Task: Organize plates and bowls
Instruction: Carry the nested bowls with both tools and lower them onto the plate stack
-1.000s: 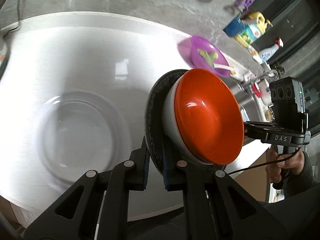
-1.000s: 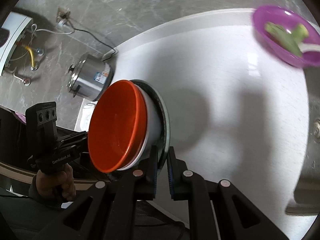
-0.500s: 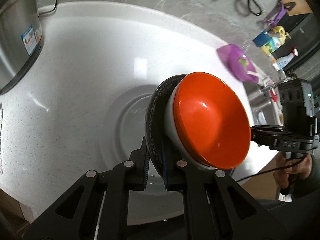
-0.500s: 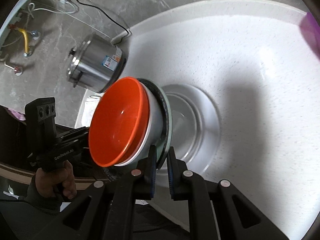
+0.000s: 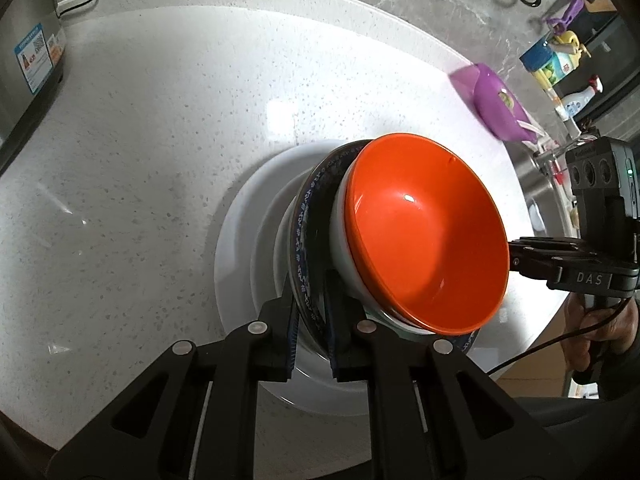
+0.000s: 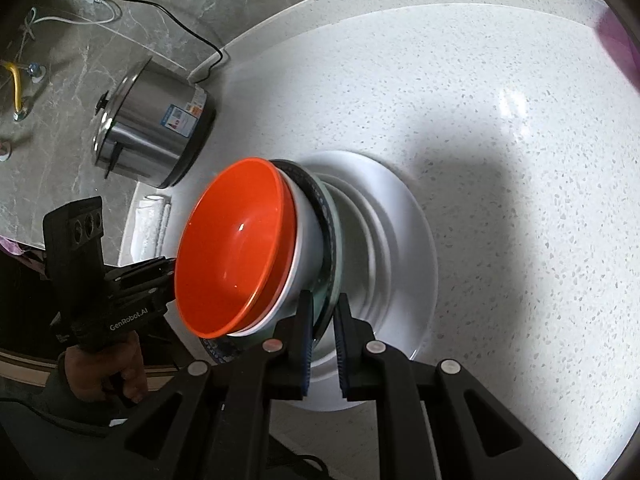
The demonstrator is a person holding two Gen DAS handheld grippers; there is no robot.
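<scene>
A dark blue-patterned plate (image 5: 310,216) (image 6: 326,216) carries a white bowl (image 5: 340,248) (image 6: 306,232) with an orange bowl (image 5: 424,232) (image 6: 236,248) nested inside. My left gripper (image 5: 311,308) is shut on the plate's rim on one side. My right gripper (image 6: 323,312) is shut on the rim at the opposite side. This load hangs tilted just over a stack of white plates (image 5: 240,248) (image 6: 408,240) on the white counter. I cannot tell whether it touches the stack.
A steel rice cooker (image 6: 152,132) stands at the counter's back left, its cord running to the wall. A purple bowl (image 5: 496,104) with food sits toward the sink side, bottles (image 5: 552,60) behind it. A folded towel (image 6: 154,216) lies near the cooker. The counter's front edge is close below.
Both grippers carried the plate and bowls across the counter and lower, to just above the white plates. The purple bowl slid away to the side and the cooker came into view.
</scene>
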